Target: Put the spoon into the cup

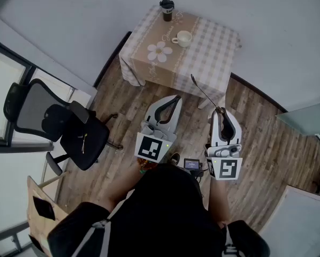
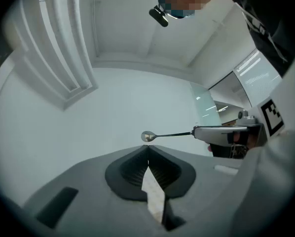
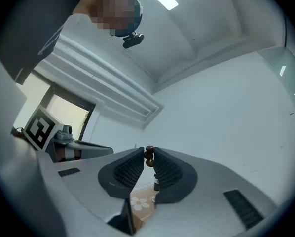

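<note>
At the far left of the head view, a black office chair (image 1: 47,119) is noted on the wooden floor (image 1: 256,143), well apart from the work. Toward the middle, the left tongs (image 1: 174,98) are held over the floor short of the table (image 1: 213,58). In the left gripper view these tongs (image 2: 148,147) are seen with jaws pressed together at the tips and nothing gripped between them. On the table, which is covered by a checked cloth, a dark lidded container (image 1: 167,9) is recorded at the far edge. A flower print (image 1: 159,51) is seen on the cloth, and a white cup (image 1: 183,38) stands upright just right of that print. The cup is seen empty. Further right, the right tongs (image 1: 220,110) are held beside the left pair. A spoon (image 1: 204,92) is gripped by its handle end, slanted up and left, with its bowl seen against the table's near edge, well apart from the cup. In the right gripper view the jaws of the right tongs (image 3: 149,152) are closed on the brown knobbed end of the spoon (image 3: 149,157). From the left gripper view the spoon (image 2: 167,134) is seen lying level, bowl end leftward.
</note>
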The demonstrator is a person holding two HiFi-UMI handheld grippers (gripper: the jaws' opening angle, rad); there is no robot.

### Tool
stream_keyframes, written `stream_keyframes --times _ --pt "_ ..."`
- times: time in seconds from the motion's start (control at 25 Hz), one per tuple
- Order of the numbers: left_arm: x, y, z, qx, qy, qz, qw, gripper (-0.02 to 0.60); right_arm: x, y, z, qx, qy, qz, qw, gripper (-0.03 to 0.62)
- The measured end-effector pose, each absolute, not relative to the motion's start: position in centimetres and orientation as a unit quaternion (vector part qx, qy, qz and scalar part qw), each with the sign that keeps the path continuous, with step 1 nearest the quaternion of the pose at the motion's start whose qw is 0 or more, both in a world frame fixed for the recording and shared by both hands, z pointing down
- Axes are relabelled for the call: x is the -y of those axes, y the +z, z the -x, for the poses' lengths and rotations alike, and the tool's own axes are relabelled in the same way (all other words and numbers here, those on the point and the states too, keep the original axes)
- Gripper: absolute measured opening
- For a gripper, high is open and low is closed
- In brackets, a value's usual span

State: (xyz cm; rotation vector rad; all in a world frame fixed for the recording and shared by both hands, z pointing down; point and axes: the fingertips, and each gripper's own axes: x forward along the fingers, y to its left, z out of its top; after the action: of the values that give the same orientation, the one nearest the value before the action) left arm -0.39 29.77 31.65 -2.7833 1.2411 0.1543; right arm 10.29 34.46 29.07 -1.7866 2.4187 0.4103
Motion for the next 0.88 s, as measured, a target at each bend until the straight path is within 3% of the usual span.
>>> stream_keyframes --times 0.88 --pt "-22.7 33.0 5.4 -0.375 0.051 0.925 0.038 0.017 -27.8 29.9 -3.9 -0.801 0.118 0.586 0.042 0.060"
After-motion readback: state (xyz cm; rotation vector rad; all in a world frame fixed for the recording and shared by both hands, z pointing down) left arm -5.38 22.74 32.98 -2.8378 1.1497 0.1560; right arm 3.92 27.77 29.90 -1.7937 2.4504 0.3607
